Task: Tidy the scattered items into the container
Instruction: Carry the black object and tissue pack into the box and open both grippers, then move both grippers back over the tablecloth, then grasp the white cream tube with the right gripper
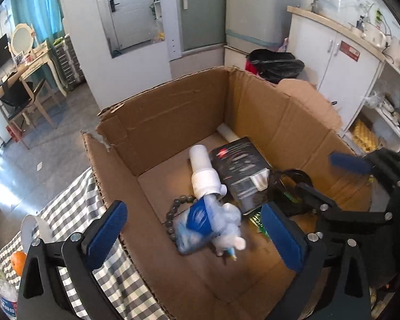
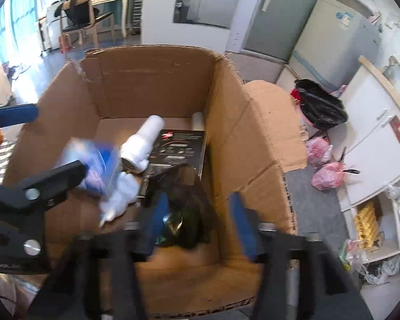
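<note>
Between left gripper (image 1: pixel 197 236) fingers (spread): plastic bag (image 1: pixel 208 221).

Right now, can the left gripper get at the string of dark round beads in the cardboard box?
Probably yes: the left gripper is open above the box, but the blue-and-clear plastic bag covers part of the dark beads.

Rough corrugated cardboard box (image 1: pixel 157 122)

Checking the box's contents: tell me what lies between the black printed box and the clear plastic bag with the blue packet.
The white plastic bottle lies between the black printed box and the clear plastic bag, shown in the left wrist view.
</note>
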Tool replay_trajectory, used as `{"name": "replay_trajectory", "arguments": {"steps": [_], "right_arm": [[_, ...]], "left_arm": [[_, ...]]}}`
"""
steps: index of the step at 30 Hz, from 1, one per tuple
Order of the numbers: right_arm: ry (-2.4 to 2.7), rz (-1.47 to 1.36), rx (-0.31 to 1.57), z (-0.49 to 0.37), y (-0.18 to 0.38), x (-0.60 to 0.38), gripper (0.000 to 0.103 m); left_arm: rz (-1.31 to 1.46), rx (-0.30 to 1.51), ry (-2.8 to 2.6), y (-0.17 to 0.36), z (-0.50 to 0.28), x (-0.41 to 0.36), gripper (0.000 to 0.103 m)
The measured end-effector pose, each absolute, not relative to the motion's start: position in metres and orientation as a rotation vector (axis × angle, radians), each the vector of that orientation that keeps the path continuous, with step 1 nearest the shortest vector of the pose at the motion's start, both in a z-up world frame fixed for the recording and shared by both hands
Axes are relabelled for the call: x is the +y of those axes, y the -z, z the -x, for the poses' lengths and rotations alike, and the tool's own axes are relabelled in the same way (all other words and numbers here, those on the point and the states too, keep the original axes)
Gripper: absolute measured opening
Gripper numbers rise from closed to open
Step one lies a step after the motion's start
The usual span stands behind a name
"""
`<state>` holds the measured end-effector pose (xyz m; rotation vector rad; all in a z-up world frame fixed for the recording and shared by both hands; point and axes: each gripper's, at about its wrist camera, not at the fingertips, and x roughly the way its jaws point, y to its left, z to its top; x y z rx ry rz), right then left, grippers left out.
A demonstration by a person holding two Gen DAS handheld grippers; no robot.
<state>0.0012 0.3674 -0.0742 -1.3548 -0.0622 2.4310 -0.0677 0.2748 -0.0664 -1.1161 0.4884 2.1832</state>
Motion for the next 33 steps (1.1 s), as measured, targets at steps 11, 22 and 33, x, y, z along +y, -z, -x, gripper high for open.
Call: {"name": "replay_trajectory", "arguments": {"steps": [11,22,33], "right_arm": [[-2.469,1.29,-0.068,-0.009,0.051,0.356,0.065],[-2.797,1.115,-0.118,-0.04,-0.008,0.281,0.077],[-3.107,1.396,-0.566,-0.012,0.046,0.1,0.081]], "left_arm": [[1.113,0.455,-2.219,0.045,0.064,0.248,0.103],[1.032,0.267,-2.583,-0.019,0.049,0.074,0.103],[1.365,0.08,-2.801,0.049,0.037,-0.097,0.103]]}}
